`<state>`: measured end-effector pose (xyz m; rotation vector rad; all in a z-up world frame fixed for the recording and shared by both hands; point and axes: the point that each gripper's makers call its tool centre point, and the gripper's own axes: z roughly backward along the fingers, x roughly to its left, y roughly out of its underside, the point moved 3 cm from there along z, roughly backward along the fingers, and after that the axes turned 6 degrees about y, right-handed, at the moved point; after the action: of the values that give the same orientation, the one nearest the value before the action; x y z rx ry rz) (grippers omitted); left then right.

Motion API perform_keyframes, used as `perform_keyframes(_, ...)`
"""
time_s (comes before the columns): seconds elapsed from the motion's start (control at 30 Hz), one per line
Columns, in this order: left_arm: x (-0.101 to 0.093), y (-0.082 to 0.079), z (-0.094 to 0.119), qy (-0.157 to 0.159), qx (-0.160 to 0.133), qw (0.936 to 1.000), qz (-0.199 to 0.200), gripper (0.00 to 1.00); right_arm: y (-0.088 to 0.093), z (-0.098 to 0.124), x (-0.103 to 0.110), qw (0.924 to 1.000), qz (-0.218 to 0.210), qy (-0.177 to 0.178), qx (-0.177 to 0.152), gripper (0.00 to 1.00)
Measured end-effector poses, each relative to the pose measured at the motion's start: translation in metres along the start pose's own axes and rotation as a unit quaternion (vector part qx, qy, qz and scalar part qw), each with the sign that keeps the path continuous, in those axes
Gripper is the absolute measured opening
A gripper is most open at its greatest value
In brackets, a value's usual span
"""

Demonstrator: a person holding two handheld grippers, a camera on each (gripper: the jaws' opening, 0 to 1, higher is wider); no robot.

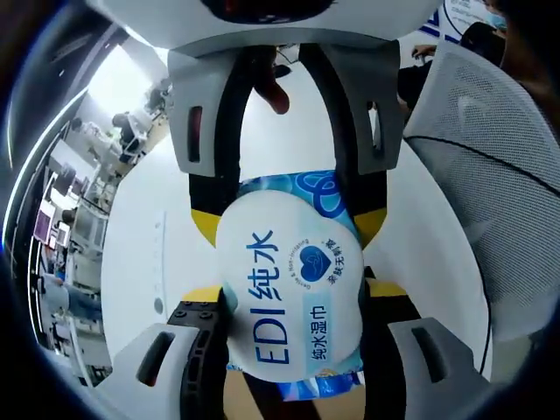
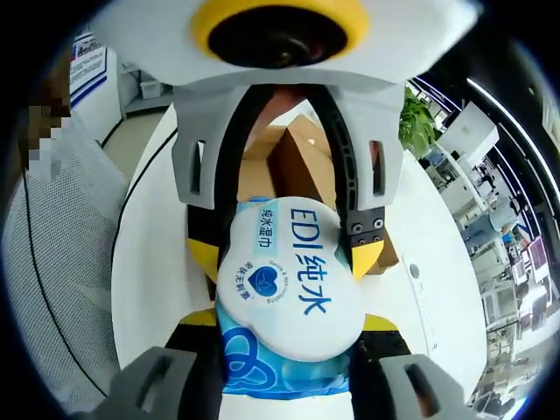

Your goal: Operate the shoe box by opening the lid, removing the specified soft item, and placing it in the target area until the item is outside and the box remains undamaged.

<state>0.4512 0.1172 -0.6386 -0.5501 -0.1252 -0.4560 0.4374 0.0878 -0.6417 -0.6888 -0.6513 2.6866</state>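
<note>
Room's bright, even overhead light, no hard shadows. White worktop [image 1: 289, 140] nearly blown out, esp. upper left in the left gripper view, where glare washes out detail. Wet-wipes pack [image 2: 293, 271] is sharp w/ readable print in both views. Strong fisheye bending at edges; background desks small, smeared. Nearest gripper parts soft, out of focus.

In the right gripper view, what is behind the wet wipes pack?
Behind the blue-and-white soft wet wipes pack stands a brown cardboard box on the white table. Pack and gripper arms cover the box's lower part and any contents.
</note>
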Motion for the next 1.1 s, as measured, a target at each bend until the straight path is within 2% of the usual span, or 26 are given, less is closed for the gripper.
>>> perform_keyframes(0.6, 0.017, -0.028, -0.019, 0.001, -0.012, 0.9999, -0.003, 0.6, 0.031, 0.011, -0.019, 1.0, 0.002, -0.005, 0.007, 0.54)
perform_keyframes(0.83, 0.026, -0.03, -0.025, -0.008, -0.018, 0.9998, 0.008, 0.6, 0.041, 0.007, -0.029, 0.9998, 0.014, -0.017, 0.003, 0.54)
perform_keyframes(1.1, 0.043, -0.027, -0.026, -0.015, -0.019, 0.9995, 0.021, 0.6, 0.039, 0.002, -0.044, 0.9992, 0.025, -0.03, 0.004, 0.54)
